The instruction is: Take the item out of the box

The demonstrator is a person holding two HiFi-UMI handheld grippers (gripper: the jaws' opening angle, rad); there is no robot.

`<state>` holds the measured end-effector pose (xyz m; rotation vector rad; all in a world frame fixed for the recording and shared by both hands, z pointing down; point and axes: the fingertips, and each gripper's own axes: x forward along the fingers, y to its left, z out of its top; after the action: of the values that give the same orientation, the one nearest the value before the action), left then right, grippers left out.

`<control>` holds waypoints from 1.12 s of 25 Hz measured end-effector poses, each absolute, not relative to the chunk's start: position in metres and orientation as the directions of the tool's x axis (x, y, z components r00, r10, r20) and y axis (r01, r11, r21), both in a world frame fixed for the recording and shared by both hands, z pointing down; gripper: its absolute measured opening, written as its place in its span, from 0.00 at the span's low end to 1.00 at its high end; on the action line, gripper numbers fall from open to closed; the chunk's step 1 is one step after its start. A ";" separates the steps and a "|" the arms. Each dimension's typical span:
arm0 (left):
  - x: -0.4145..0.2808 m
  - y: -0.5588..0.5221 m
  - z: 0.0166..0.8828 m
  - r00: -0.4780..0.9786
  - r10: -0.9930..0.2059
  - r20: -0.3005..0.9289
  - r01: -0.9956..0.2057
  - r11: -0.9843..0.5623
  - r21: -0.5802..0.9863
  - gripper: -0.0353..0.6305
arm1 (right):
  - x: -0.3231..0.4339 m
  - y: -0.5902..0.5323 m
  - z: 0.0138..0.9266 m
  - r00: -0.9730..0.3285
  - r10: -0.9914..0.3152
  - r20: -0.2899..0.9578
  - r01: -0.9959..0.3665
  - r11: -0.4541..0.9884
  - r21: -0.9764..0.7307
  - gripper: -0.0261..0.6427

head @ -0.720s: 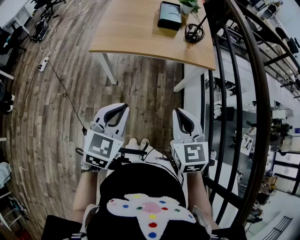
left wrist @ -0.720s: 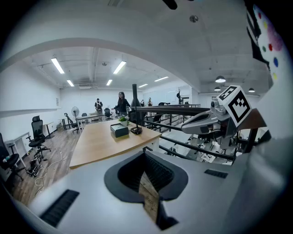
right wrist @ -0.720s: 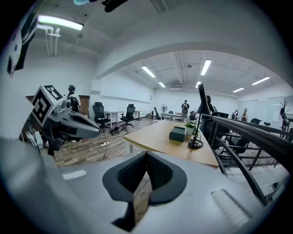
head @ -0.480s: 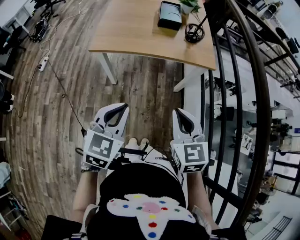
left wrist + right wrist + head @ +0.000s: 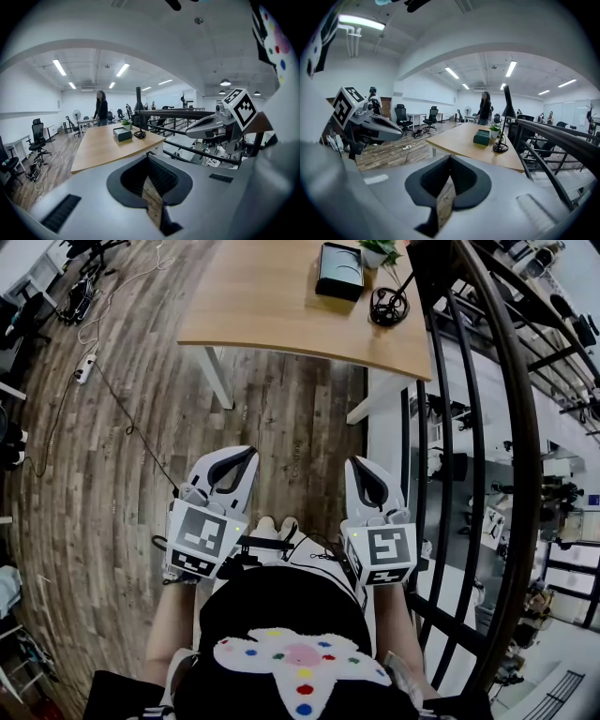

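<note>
In the head view, the left tongs [image 5: 246,456] and the right tongs [image 5: 357,465] are held side by side over a floor [image 5: 281,418] of dark, grained wood planks. Each has a smooth white shell and black ribbed pads. In the left gripper view and the right gripper view alike, the jaws are clenched tip to tip with nothing gripped between them.

The box [image 5: 339,270], a dark, flat rectangular case with its lid on, is placed at the far end of the desk [image 5: 272,306], well apart from both tongs. The desk has a pale wood top and white legs. A small potted plant [image 5: 378,251] and a black round-based lamp [image 5: 388,306] are set just beside the box. A black metal railing [image 5: 521,456] of curved bars is seen along the right side. A white power strip [image 5: 86,368] with a trailing cable lies on the floor at left. A person [image 5: 101,107] is seen standing beyond the desk.
</note>
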<state>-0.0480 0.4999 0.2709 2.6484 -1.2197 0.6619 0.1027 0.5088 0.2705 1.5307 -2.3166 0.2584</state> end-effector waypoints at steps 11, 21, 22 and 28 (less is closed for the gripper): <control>-0.061 0.497 0.267 0.583 -0.688 0.433 -0.742 -0.668 -0.063 0.06 | 0.095 0.506 0.266 -0.314 -0.878 0.361 -0.940 0.341 0.012 0.05; -0.091 0.498 0.264 0.576 -0.705 0.414 -0.749 -0.658 -0.077 0.06 | 0.078 0.511 0.260 -0.295 -0.895 0.334 -0.946 0.324 0.032 0.05; -0.094 0.498 0.265 0.573 -0.706 0.415 -0.751 -0.656 -0.078 0.06 | 0.078 0.511 0.259 -0.293 -0.896 0.334 -0.946 0.321 0.033 0.05; -0.100 0.492 0.266 0.563 -0.716 0.413 -0.759 -0.646 -0.084 0.06 | 0.081 0.508 0.259 -0.287 -0.900 0.328 -0.948 0.316 0.035 0.05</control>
<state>-0.0998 0.4922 0.2662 2.6849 -1.2708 0.6380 0.0808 0.5076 0.2593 1.6680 -2.2986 0.2408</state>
